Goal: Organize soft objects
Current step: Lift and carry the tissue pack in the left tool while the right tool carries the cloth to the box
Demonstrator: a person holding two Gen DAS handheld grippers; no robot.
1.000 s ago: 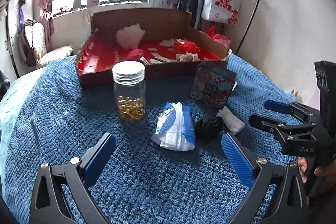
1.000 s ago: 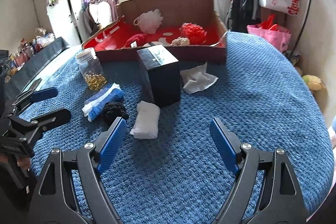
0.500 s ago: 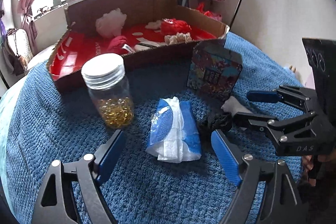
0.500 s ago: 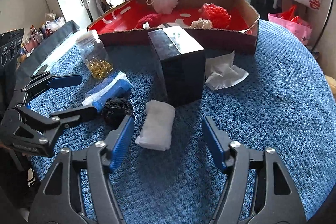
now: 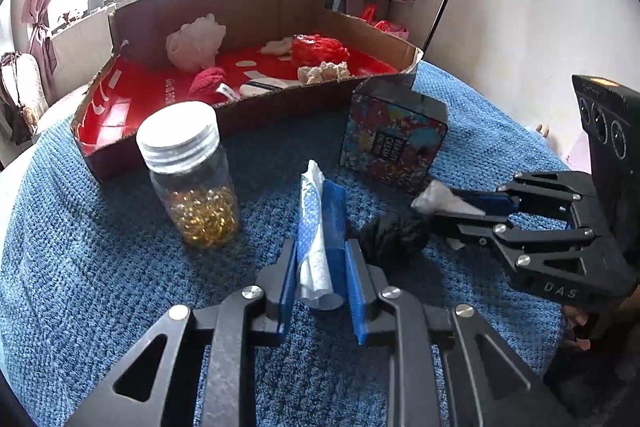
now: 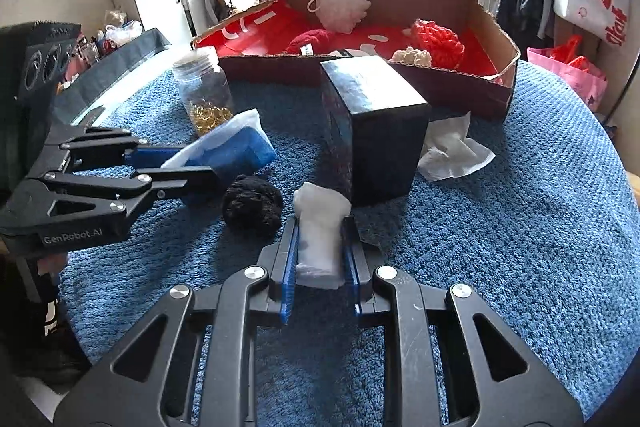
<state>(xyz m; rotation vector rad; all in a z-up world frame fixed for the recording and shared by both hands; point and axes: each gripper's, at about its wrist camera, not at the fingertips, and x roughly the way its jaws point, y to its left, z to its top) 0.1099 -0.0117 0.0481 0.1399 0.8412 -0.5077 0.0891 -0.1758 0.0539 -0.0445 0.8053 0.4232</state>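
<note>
My left gripper (image 5: pixel 321 259) is shut on a blue and white tissue pack (image 5: pixel 320 227) on the blue blanket; the pack also shows in the right wrist view (image 6: pixel 228 147). My right gripper (image 6: pixel 320 247) is shut on a white folded cloth (image 6: pixel 320 227), whose tip shows in the left wrist view (image 5: pixel 436 197). A black fuzzy ball (image 6: pixel 252 205) lies between the two grippers, also in the left wrist view (image 5: pixel 394 235). A cardboard box with red lining (image 5: pixel 256 11) at the back holds a white puff (image 5: pixel 196 43), red knit items and a beige piece.
A glass jar with yellow capsules (image 5: pixel 192 183) stands left of the tissue pack. A dark patterned box (image 5: pixel 392 139) stands upright behind the black ball. A crumpled white tissue (image 6: pixel 452 151) lies right of that box. The blue blanket (image 6: pixel 540 227) covers the surface.
Both grippers moved forward and closed: the left on the tissue pack, squeezing it narrow, the right on the white folded cloth.
</note>
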